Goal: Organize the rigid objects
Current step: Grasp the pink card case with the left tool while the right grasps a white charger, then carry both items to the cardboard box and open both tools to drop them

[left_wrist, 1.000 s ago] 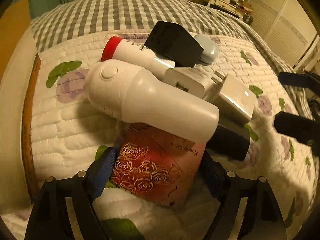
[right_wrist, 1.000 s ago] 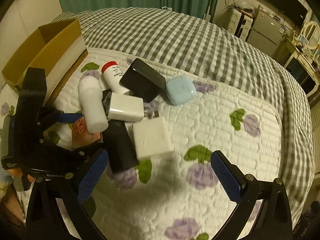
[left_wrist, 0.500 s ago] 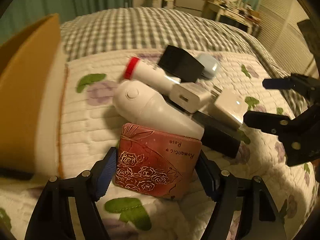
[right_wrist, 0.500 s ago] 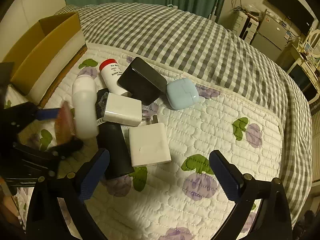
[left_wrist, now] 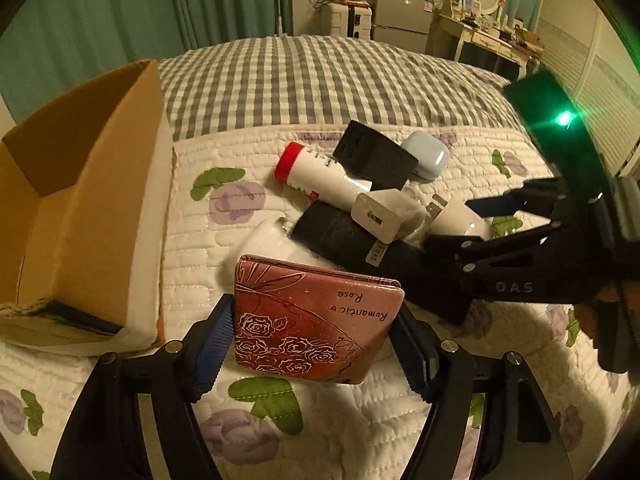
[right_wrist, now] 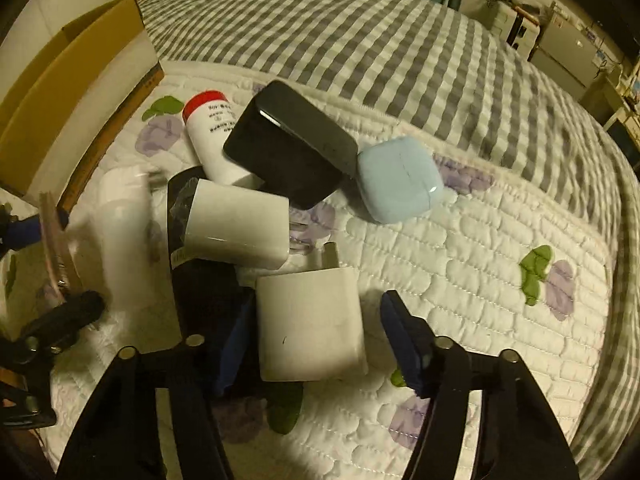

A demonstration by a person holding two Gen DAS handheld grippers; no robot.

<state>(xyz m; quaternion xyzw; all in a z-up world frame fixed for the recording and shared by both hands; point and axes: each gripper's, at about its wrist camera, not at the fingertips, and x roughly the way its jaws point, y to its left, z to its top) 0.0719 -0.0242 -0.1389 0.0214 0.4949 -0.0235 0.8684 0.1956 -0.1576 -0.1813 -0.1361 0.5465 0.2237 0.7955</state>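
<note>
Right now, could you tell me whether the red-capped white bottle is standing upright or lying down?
Lying down. The red-capped white bottle rests on its side on the quilt, its far end tucked under the black box.

A white bottle (left_wrist: pixel 272 240) lies mostly hidden behind the red case (left_wrist: pixel 316 320), and smeared by motion blur from the right wrist. The black tube (right_wrist: pixel 208 280) runs under two white chargers (right_wrist: pixel 236 224). The cardboard box (left_wrist: pixel 80 200) is cut off at left; its contents, perhaps none, are unseen.
</note>
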